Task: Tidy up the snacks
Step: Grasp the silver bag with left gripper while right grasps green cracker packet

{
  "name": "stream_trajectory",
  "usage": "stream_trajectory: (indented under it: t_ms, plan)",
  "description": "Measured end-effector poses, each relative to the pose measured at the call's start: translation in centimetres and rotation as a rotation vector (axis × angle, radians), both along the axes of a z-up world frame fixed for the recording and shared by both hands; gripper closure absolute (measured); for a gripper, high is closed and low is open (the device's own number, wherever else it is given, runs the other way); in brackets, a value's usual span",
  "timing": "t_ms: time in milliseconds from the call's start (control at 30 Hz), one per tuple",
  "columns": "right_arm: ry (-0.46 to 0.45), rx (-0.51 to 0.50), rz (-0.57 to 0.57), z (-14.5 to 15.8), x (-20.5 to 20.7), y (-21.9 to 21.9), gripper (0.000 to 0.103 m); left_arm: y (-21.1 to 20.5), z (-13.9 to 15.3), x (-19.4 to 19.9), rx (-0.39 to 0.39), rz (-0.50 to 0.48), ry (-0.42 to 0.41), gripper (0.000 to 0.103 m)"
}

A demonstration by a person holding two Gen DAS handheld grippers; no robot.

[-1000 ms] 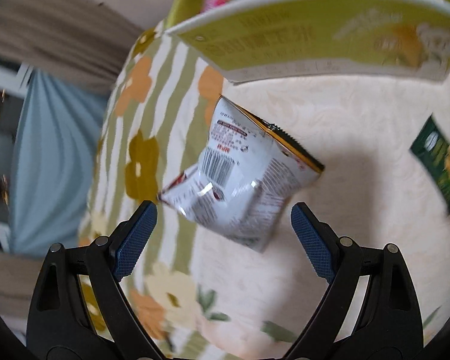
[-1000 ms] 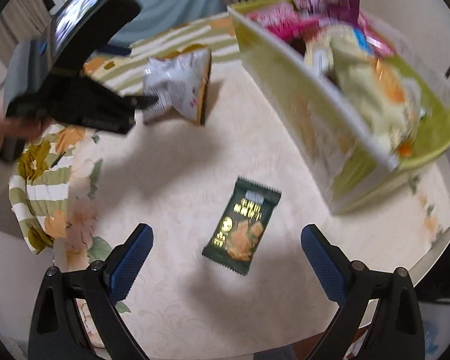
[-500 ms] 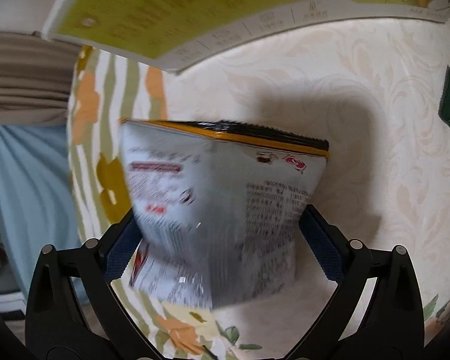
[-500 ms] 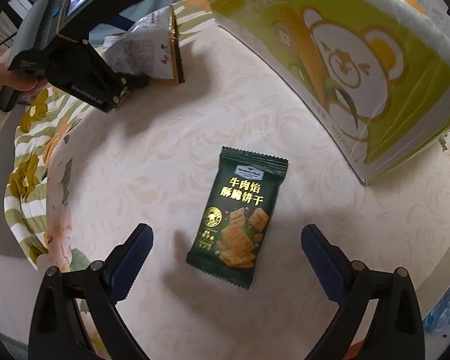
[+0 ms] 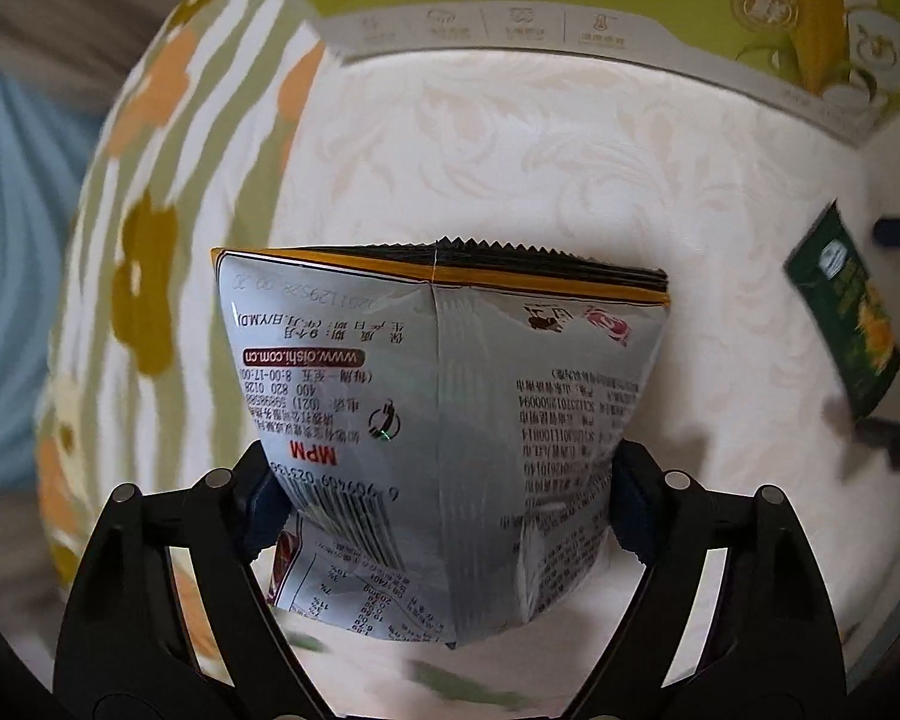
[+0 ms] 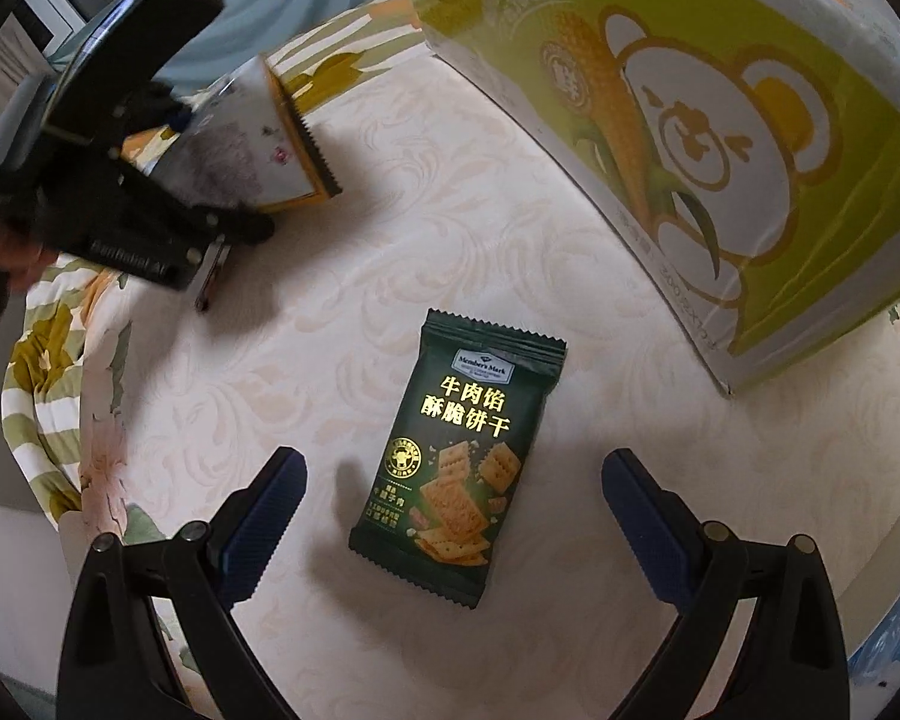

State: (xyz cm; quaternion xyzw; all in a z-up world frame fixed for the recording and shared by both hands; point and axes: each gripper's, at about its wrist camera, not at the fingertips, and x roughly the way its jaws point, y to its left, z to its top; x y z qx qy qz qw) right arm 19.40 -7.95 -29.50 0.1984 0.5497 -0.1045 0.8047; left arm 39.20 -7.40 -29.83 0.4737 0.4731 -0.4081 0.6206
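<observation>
A silver snack bag (image 5: 438, 396) with a black and orange top seam stands between the pads of my left gripper (image 5: 444, 498). Its jaws are closing and both pads press the bag's sides. The right wrist view shows the same bag (image 6: 252, 144) at the upper left, tilted off the table. A dark green cracker packet (image 6: 462, 456) lies flat on the cream tablecloth (image 6: 450, 210). My right gripper (image 6: 450, 462) hangs open above its lower half, one finger on each side, not touching it. The green packet (image 5: 846, 312) also shows at the left wrist view's right edge.
A large yellow-green box (image 6: 750, 120) with a bear and corn print stands at the back right, its wall (image 5: 570, 0) just beyond the silver bag. The cloth's striped floral border (image 5: 150, 180) hangs over the table's left edge. A hand (image 6: 6, 258) holds the left gripper.
My left gripper came down around the silver bag and closed on its sides. The right gripper sank towards the green packet earlier, then held nearly still.
</observation>
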Motion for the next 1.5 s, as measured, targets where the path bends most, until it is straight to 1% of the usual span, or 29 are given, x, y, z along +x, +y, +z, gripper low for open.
stream_trajectory:
  t_ms: [67, 133, 200, 267, 333, 367, 433, 567, 767, 967, 1000, 1033, 1133, 1333, 1500]
  plan:
    - [-0.003, -0.013, 0.004, -0.1, 0.1, 0.2, 0.005, 0.8, -0.1, -0.8, -0.016, 0.066, 0.020, 0.021]
    - [0.001, -0.036, 0.021, -0.1, 0.2, 0.6, 0.009, 1.7, -0.1, -1.7, -0.027, 0.145, 0.050, 0.023]
    - [0.004, -0.057, 0.038, -0.2, 0.3, 1.2, 0.011, 2.8, -0.1, -2.3, -0.042, 0.215, 0.071, 0.023]
    - [0.005, -0.071, 0.052, -0.4, 0.2, 1.9, 0.013, 4.0, -0.3, -3.1, -0.063, 0.305, 0.109, 0.023]
    - [0.005, -0.093, 0.071, -0.3, 0.2, 2.7, 0.022, 5.1, -0.6, -3.5, -0.075, 0.377, 0.139, 0.024]
    - [0.003, -0.104, 0.082, -0.3, 0.2, 3.1, 0.024, 5.9, -0.6, -4.1, -0.089, 0.415, 0.158, 0.024]
    - [0.000, -0.130, 0.108, -0.2, 0.3, 3.7, 0.028, 6.7, -0.8, -5.3, -0.106, 0.450, 0.177, 0.024]
    - [-0.016, -0.144, 0.105, -0.3, 0.6, 3.7, 0.031, 9.0, -1.1, -6.9, -0.136, 0.530, 0.184, 0.024]
    - [-0.024, -0.208, 0.123, -0.7, 1.0, 3.6, 0.041, 12.2, -1.5, -7.8, -0.183, 0.645, 0.188, 0.028]
    - [-0.051, -0.235, 0.130, -0.7, 1.6, 3.1, 0.048, 13.3, -1.1, -8.2, -0.206, 0.694, 0.174, 0.031]
    - [-0.057, -0.240, 0.133, -0.7, 1.8, 3.0, 0.053, 13.5, -0.7, -8.9, -0.211, 0.700, 0.173, 0.033]
    - [-0.063, -0.243, 0.141, -0.6, 2.1, 3.1, 0.060, 13.6, -0.7, -8.7, -0.218, 0.705, 0.174, 0.035]
    - [-0.066, -0.243, 0.157, -0.5, 2.5, 3.1, 0.060, 13.8, -0.4, -8.6, -0.232, 0.720, 0.179, 0.037]
    - [-0.086, -0.208, 0.163, 0.2, 2.3, 3.1, 0.061, 14.2, 0.6, -8.4, -0.273, 0.733, 0.188, 0.037]
    - [-0.134, -0.193, 0.169, 2.2, 2.2, 3.2, 0.063, 14.1, 3.5, -9.0, -0.325, 0.737, 0.165, 0.037]
